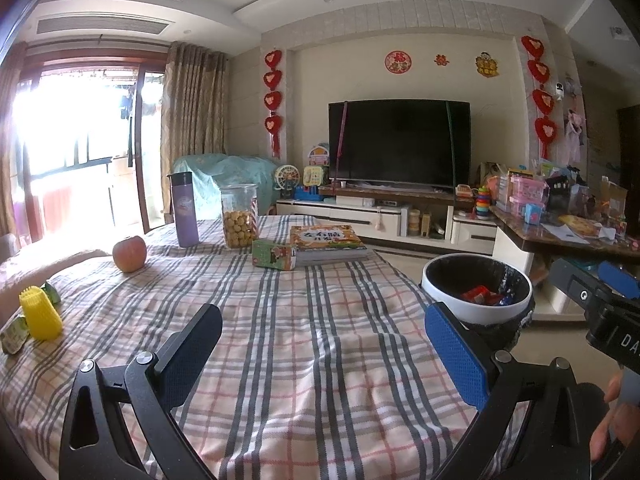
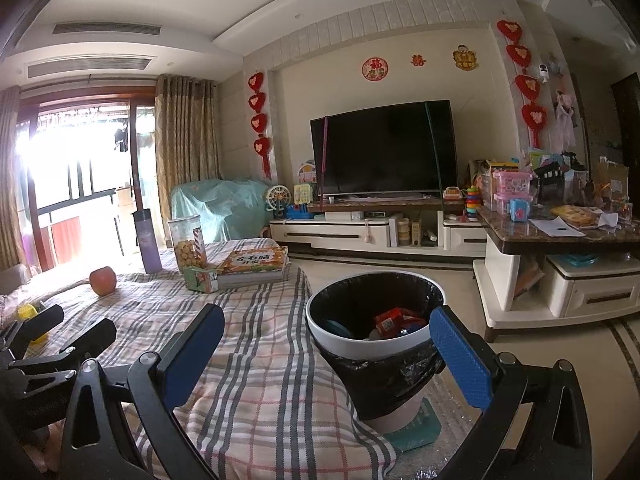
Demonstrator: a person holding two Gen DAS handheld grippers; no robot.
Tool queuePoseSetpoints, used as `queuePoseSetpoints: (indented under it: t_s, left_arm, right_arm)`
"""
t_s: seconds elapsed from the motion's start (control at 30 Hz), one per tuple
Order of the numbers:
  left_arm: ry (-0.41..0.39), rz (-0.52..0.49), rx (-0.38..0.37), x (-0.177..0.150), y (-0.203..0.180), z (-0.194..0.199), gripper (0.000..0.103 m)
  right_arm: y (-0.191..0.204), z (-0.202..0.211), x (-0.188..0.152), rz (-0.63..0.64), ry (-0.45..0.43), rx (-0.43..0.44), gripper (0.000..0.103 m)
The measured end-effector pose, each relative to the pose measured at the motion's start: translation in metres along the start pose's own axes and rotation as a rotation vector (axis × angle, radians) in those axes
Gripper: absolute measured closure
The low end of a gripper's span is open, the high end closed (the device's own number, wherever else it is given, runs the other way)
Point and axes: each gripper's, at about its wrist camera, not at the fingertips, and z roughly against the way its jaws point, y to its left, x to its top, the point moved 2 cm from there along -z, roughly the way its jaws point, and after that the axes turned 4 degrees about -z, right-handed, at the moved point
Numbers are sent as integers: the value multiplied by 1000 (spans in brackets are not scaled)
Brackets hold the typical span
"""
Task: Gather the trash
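Plainly, both tools are empty with jaws spread wide: the left gripper hangs over the plaid cloth, the right gripper at the table's edge beside the bin. Remaining litter, a yellow ribbed piece and green wrappers, lies far to the left gripper's left. So the left is nearer; the bin with red packets sits opposite.

A grey, pink and white plaid cloth is covering the surface. The tongs are showing blue dimpled pads. The white bin is wearing a black liner, red wrappers inside.
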Motion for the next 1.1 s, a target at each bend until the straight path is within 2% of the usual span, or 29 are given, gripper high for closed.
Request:
queuePoseSetpoints:
  t_s: [1.1]
  left_arm:
    - [7,-8,-6,-1,0,-1,1]
  right_arm:
    - [2,4,5,-11,-2,10,0]
